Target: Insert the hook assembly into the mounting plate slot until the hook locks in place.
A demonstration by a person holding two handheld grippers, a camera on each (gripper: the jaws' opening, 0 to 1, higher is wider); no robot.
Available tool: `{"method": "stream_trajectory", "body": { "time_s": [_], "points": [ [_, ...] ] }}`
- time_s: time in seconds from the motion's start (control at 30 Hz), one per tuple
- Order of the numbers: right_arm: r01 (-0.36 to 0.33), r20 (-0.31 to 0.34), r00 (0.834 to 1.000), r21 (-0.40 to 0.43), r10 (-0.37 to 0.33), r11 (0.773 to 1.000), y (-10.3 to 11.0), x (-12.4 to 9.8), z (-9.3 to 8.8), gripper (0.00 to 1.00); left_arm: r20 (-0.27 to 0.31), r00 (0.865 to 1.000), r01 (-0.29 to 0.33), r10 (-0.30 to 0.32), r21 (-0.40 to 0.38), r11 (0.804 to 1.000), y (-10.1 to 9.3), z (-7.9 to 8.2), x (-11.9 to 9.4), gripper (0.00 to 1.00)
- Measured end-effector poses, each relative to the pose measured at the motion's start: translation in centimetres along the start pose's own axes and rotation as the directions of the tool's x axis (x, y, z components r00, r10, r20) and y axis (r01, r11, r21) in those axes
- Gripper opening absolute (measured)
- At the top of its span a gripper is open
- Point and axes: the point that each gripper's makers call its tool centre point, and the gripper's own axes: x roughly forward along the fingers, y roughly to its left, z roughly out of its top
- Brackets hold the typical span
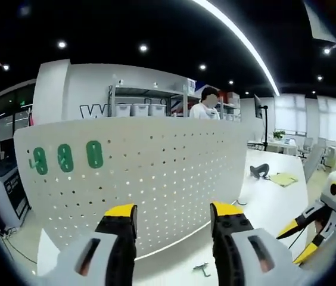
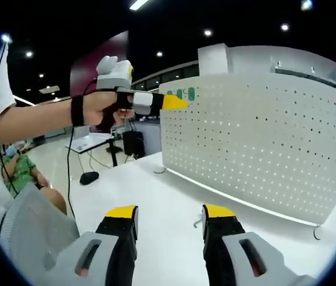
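Note:
The white perforated mounting plate [image 1: 156, 179] stands upright on the white table [image 1: 275, 208], with three green marks [image 1: 65, 158] near its upper left corner. A small metal hook [image 1: 202, 270] lies flat on the table in front of the plate. My left gripper [image 1: 174, 214] hangs open and empty, facing the plate. My right gripper [image 1: 296, 241] comes in from the right, low over the table. In the right gripper view, my right gripper [image 2: 171, 214] is open and empty above the table, the hook [image 2: 199, 221] just beyond its right jaw. My left gripper [image 2: 177, 102] is raised near the plate's [image 2: 263, 143] upper left corner.
A black object [image 1: 260, 171] and a yellow sheet [image 1: 283, 179] lie on the far table. Behind the plate are a shelf with bins [image 1: 139, 109] and a person [image 1: 204, 107]. Another person in green [image 2: 19, 170] sits at the left, beyond my arm [image 2: 37, 119].

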Motion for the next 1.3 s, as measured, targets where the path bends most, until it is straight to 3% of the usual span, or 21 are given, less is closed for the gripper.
{"method": "stream_trajectory", "body": {
  "time_s": [0.37,0.63,0.8,1.3],
  "points": [
    [-0.012,-0.001,1.0,0.012,0.012,1.0,-1.2,0.6,-0.5,0.4,-0.004,0.999,0.052,-0.052,0.006,0.999,-1.9,-2.1,-1.4,0.56],
    [-0.03,0.003,1.0,0.026,0.03,0.999,-1.9,1.5,-0.5,0.39,0.033,0.997,0.067,-0.068,0.029,0.997,-2.7,-2.2,-2.2,0.62],
    [-0.043,-0.001,0.999,0.038,0.043,0.998,-2.5,2.1,-0.8,0.38,0.016,0.996,0.091,-0.091,-0.029,0.995,-3.6,-3.3,-2.6,0.67],
    [-0.079,-0.01,0.997,0.067,0.08,0.995,-3.3,3.7,-1.5,0.33,0.003,0.992,0.129,-0.129,-0.015,0.992,-6.1,-5.0,-3.9,0.72]
  ]
}}
